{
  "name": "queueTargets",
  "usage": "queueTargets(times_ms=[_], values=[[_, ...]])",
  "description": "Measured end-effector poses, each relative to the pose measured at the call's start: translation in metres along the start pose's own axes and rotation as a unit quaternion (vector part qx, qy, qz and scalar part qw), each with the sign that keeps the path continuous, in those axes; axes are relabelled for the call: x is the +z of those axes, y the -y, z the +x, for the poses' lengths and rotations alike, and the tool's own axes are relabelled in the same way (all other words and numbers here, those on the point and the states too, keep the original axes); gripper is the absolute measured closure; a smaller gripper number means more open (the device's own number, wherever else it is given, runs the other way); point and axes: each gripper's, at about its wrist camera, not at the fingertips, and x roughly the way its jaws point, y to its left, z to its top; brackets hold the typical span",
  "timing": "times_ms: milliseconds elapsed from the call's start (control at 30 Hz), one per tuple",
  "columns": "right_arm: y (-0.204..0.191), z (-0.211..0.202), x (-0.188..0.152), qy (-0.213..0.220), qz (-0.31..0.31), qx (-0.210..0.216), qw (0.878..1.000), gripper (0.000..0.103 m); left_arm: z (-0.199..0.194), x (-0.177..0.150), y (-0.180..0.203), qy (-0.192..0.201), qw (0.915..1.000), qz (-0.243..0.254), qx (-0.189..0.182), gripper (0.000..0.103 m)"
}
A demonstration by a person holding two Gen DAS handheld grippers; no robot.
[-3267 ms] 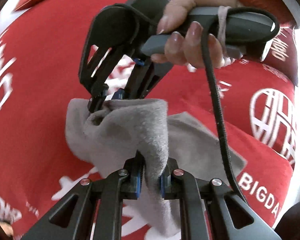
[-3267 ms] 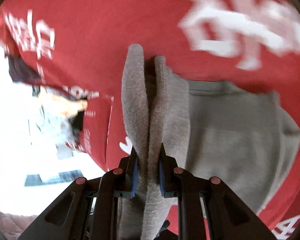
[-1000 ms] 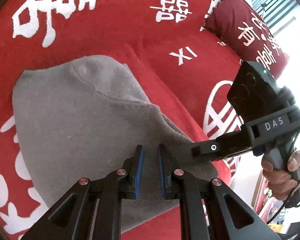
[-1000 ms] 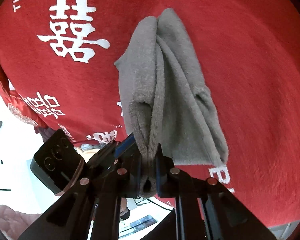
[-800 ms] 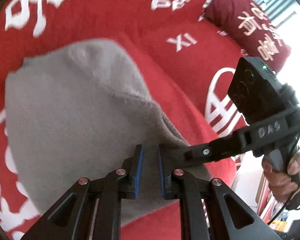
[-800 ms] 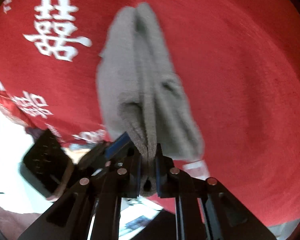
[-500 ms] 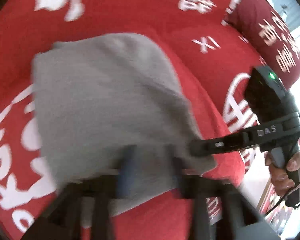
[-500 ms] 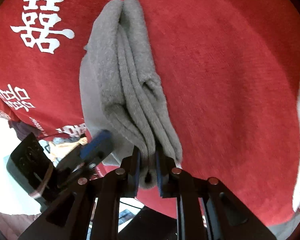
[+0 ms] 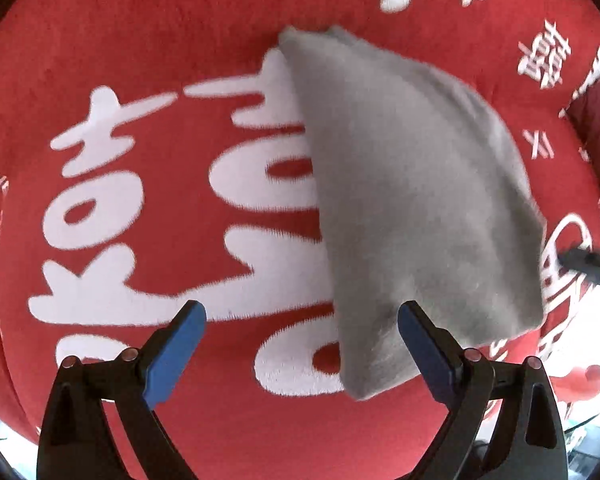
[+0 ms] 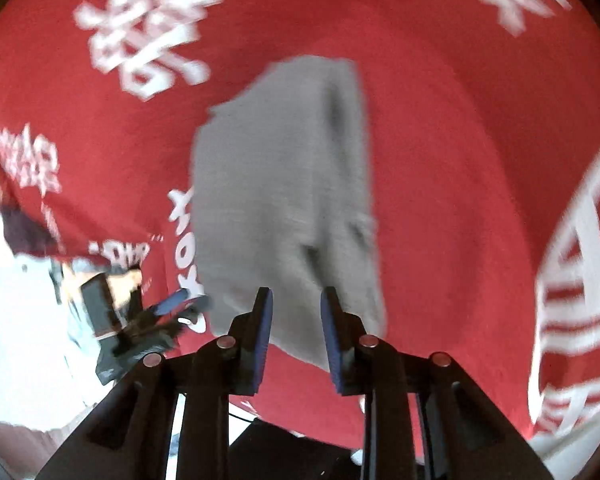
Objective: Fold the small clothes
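A folded grey cloth [image 9: 412,200] lies flat on the red blanket [image 9: 180,60]. My left gripper [image 9: 300,320] hangs over the cloth's left edge with its jaws opening wide. Only the cloth's near corner lies under its right finger [image 9: 420,344], and no pad touches it. In the right wrist view the same grey cloth [image 10: 284,184] lies just beyond my right gripper [image 10: 296,304]. Its jaws are opening and stand a little apart, with a gap and no fabric pinched. The right gripper's tip [image 9: 588,264] pokes in at the cloth's right side. The left gripper [image 10: 156,316] shows blurred at the lower left.
Large white characters [image 9: 112,208] cover the red blanket. A dark red pillow [image 9: 596,128] lies at the far right. The blanket's edge drops to a bright floor [image 10: 20,320] at the lower left. A person's hand [image 10: 128,280] holds the left gripper there.
Both grippers have let go of the grey cloth. The left jaws have spread wide and slid left off it. The right jaws have parted and drawn back from its near edge.
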Motion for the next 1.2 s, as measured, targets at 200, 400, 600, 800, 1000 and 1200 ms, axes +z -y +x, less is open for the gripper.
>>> queueTargets(times_ms=[200,400,600,800,1000,1200], values=[[-0.030,0.042,0.022,-0.023,-0.076,-0.071,0.994,0.075,0.022,-0.017,0.003,-0.012,0.9997,0.018,0.008,0.005],[0.002,0.046,0.021,-0.037,-0.044,-0.073,0.996,0.093,0.028,-0.015,-0.008,-0.034,0.9993,0.008,-0.018,0.005],[-0.004,0.031,0.015,-0.042,-0.054,-0.078,0.995,0.089,0.030,-0.015,-0.011,-0.038,0.9990,0.010,-0.020,0.005],[-0.009,0.014,0.027,-0.025,-0.069,-0.116,0.990,0.071,0.035,-0.001,-0.009,-0.056,0.9979,0.013,-0.028,0.005],[0.001,0.002,0.042,-0.016,-0.058,-0.118,0.991,0.046,0.027,0.010,-0.003,-0.054,0.9981,0.017,-0.024,0.005],[0.015,0.005,0.061,-0.017,-0.040,-0.077,0.996,0.035,0.003,0.027,-0.002,-0.024,0.9979,0.014,-0.059,0.005]])
